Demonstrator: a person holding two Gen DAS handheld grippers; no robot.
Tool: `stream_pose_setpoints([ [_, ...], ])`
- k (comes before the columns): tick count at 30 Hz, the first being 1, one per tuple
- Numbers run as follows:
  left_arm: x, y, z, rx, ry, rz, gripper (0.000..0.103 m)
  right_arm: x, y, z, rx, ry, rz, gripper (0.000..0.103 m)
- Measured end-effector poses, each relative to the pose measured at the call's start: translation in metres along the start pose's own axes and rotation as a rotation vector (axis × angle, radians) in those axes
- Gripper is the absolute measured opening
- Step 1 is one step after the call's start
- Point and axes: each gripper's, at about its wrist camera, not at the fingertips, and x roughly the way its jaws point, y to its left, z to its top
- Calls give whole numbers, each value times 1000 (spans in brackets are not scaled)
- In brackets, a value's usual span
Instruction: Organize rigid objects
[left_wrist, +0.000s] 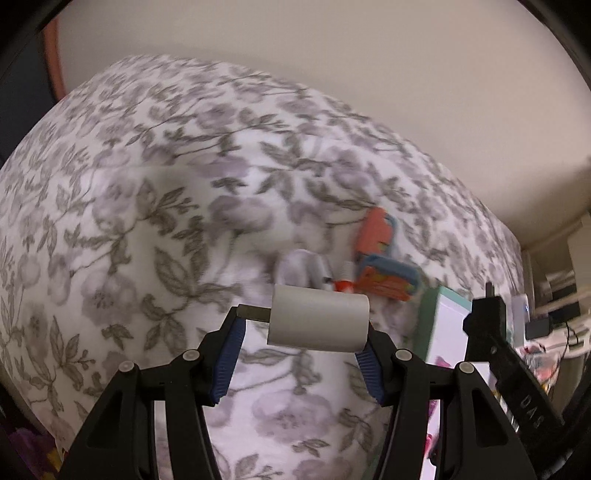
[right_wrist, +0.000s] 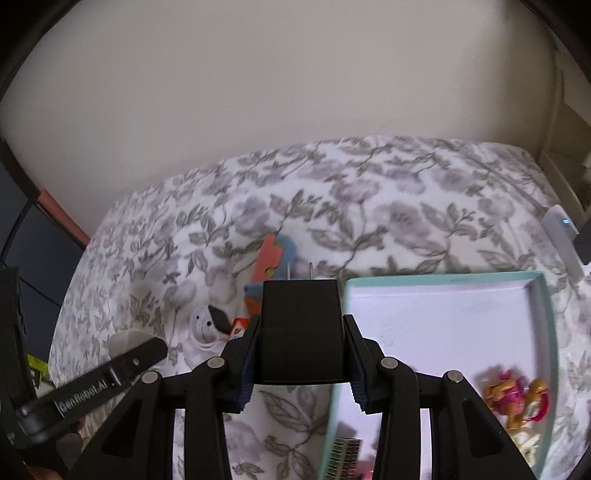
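Observation:
My left gripper (left_wrist: 301, 325) is shut on a grey cylinder (left_wrist: 319, 319), held crosswise above the floral bedspread (left_wrist: 147, 206). My right gripper (right_wrist: 300, 332) is shut on a black plug adapter (right_wrist: 300, 328) with two metal prongs pointing away, beside the left edge of a teal-rimmed white box (right_wrist: 443, 277). The box also shows in the left wrist view (left_wrist: 428, 317), to the right. A pink and yellow toy (right_wrist: 517, 398) and a small ribbed item (right_wrist: 345, 458) lie in the box. An orange and blue toy (left_wrist: 380, 254) (right_wrist: 275, 254), a white round object (right_wrist: 203, 325) and a small orange piece (left_wrist: 343, 284) lie on the bed.
A beige wall (right_wrist: 295, 92) runs behind the bed. A white device (right_wrist: 561, 240) lies at the bed's right edge. Shelves and cables (left_wrist: 554, 314) stand past the bed's right side. The left gripper's body (right_wrist: 92, 384) shows at the lower left in the right wrist view.

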Motion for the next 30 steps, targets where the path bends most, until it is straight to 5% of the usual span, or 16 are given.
stream_pose_setpoints([
  [20,9,-121,-32,234,21,-43,59,-67,-119,17,204,-95,-140,44],
  [25,21,-147,-40,290,27,-46,59,-67,-138,11,217,-99,-167,44],
  [30,40,-164,-55,344,48,-40,59,-34,-150,-2,201,-11,-207,44],
])
